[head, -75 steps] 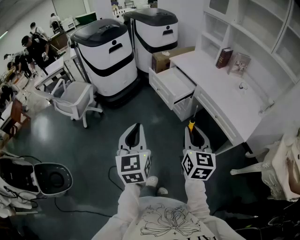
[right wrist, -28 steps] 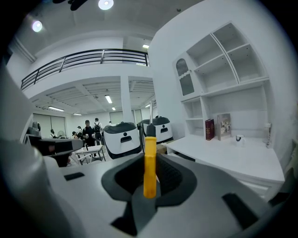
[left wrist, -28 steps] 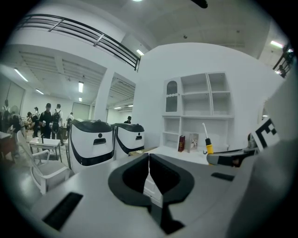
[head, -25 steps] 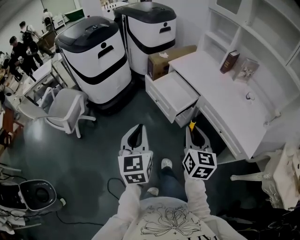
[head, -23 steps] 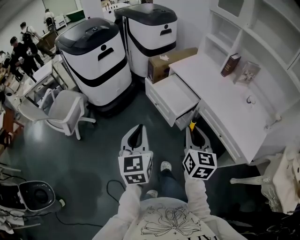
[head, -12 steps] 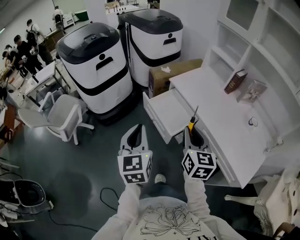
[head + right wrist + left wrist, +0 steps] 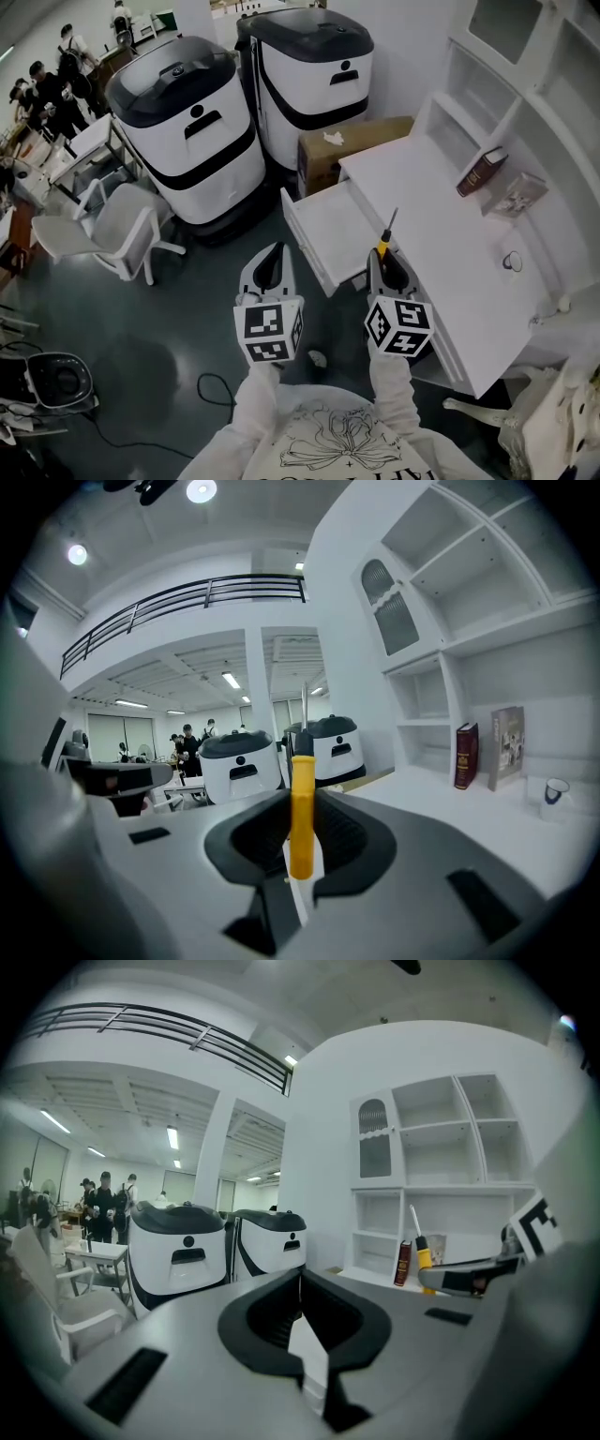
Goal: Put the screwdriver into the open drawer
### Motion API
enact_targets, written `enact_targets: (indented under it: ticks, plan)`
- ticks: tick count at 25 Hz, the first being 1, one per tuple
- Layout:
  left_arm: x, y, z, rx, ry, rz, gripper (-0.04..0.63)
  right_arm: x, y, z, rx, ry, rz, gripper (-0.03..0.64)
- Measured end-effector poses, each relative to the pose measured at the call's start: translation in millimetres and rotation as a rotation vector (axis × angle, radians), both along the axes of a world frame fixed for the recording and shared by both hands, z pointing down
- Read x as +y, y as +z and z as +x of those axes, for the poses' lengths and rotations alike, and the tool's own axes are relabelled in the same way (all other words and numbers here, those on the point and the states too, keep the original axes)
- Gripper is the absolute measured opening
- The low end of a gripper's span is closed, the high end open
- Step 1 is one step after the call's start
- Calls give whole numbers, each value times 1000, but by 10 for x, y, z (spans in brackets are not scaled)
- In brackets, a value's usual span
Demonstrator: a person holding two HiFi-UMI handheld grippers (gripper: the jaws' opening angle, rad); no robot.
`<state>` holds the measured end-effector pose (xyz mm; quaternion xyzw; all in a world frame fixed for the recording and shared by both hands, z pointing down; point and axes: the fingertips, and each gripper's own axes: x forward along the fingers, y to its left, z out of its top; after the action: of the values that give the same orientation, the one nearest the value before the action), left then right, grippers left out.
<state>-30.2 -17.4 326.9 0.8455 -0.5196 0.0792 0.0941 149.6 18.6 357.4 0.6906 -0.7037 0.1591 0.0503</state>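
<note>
My right gripper [image 7: 384,262] was clamped on the screwdriver [image 7: 383,246]. In the right gripper view the yellow handle stood pinched between the two jaws [image 7: 301,817], with the metal shaft rising above them. So the tool's long axis ran roughly upright, crosswise to the way the gripper pointed, tip up and handle end down.

The open drawer [image 7: 337,225] lay just ahead of that gripper and slightly to its left in the head view. It was pulled out from the white counter [image 7: 441,216], and its inside was bare and white. The screwdriver's tip showed against the drawer's right edge, where it meets the counter, but I could not tell how high the tool was above it.

My left gripper [image 7: 272,255] hung beside the right one over the dark floor. Its jaws were together and held nothing, and it was farther from the drawer's opening.

I judged the right gripper was the one to go forward and a little left, tipping the shaft down so the tool could lie flat inside.
</note>
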Motion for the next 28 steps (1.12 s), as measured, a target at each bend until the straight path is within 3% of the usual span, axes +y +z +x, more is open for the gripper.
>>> enact_targets:
  ticks: [9, 28]
  plan:
    - [-388, 223, 152, -14, 10, -45, 6, -383, 245, 94, -10, -4, -53, 71]
    - [-1812, 700, 435, -28, 72, -133, 6, -1708, 723, 296, -23, 28, -149, 71]
